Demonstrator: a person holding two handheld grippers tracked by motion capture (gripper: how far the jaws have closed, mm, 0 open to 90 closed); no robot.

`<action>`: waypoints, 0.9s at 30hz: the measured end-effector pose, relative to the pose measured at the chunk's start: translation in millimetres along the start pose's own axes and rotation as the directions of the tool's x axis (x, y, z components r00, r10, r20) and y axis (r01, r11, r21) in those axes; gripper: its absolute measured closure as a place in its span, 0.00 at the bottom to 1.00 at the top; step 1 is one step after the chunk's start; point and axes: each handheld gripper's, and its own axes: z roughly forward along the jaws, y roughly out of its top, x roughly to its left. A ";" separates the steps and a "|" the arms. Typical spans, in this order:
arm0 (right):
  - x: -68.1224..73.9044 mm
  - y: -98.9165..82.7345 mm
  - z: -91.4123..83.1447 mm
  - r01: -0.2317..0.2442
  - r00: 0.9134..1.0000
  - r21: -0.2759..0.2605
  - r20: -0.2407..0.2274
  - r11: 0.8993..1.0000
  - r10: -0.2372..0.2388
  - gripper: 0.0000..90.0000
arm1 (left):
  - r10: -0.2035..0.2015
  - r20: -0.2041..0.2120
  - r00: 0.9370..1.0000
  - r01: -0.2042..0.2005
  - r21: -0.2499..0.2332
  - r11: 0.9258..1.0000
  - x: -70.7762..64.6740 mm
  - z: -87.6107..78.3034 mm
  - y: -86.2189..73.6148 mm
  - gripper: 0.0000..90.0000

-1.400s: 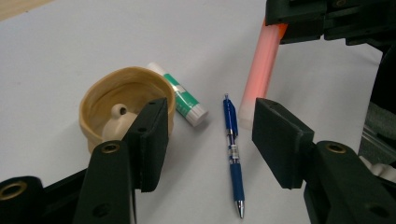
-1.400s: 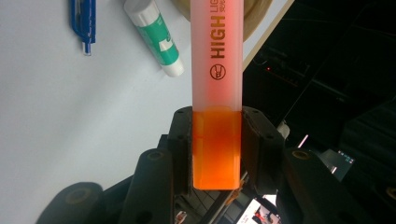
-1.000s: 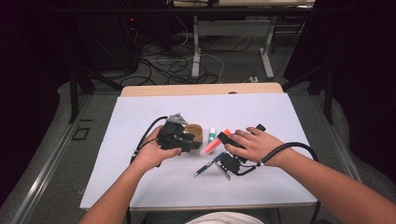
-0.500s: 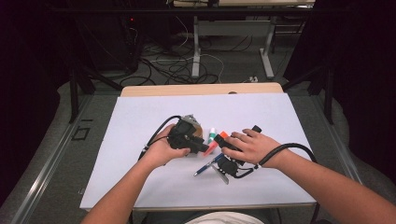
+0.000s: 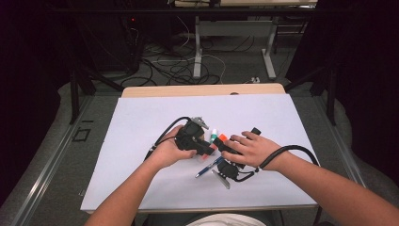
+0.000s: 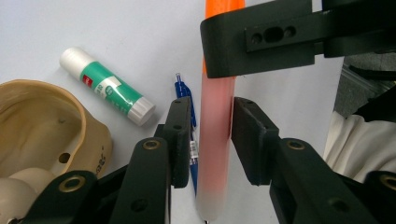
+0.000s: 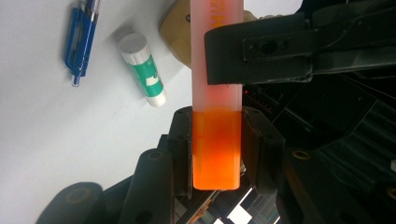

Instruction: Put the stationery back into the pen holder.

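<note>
An orange highlighter (image 7: 217, 149) hangs above the white table between both grippers. My right gripper (image 7: 217, 121) is shut on its orange cap end. My left gripper (image 6: 212, 107) comes at it from the opposite side. Its jaws have just been closing around the pale pink barrel (image 6: 215, 140). One pad touches the barrel and a thin gap shows beside the other. In the high view the highlighter (image 5: 221, 138) sits between the left gripper (image 5: 207, 147) and the person's right hand (image 5: 249, 148).
A green and white glue stick (image 6: 107, 88) (image 5: 214, 133) and a blue pen (image 6: 186, 95) (image 5: 209, 167) lie on the white table sheet (image 5: 141, 141) under the grippers. A tan round plastic object (image 6: 56, 121) lies beside the glue stick.
The left hand has carried its gripper to the right, up to the highlighter that the right gripper holds. The right hand has stayed where it was.
</note>
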 end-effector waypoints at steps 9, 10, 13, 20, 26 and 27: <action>1.3 2.9 0.2 0.010 1.000 -0.012 0.007 1.000 -0.010 0.74 | 0.019 0.027 0.999 -0.020 0.014 1.000 0.4 1.8 2.0 0.81; 1.1 3.2 0.1 0.013 1.000 -0.012 0.009 1.000 -0.013 0.74 | 0.020 0.029 0.999 -0.021 0.016 1.000 0.5 2.0 2.2 0.81; 1.7 3.9 0.0 0.017 1.000 -0.013 0.006 1.000 -0.017 0.74 | 0.009 0.033 0.999 -0.010 0.030 1.000 1.4 2.3 2.2 0.82; 3.0 5.9 1.3 0.040 0.999 -0.028 0.020 0.999 -0.039 0.74 | 0.001 0.055 0.998 -0.003 0.039 0.999 3.8 2.6 0.5 0.83; 2.7 6.0 1.1 0.045 0.999 -0.028 0.018 0.999 -0.045 0.74 | -0.035 0.091 0.995 0.031 0.037 0.999 7.0 2.4 -0.4 0.85; 2.8 6.0 1.2 0.045 0.999 -0.030 0.019 0.999 -0.045 0.74 | -0.036 0.096 0.995 0.033 0.037 0.999 7.3 2.4 -0.5 0.85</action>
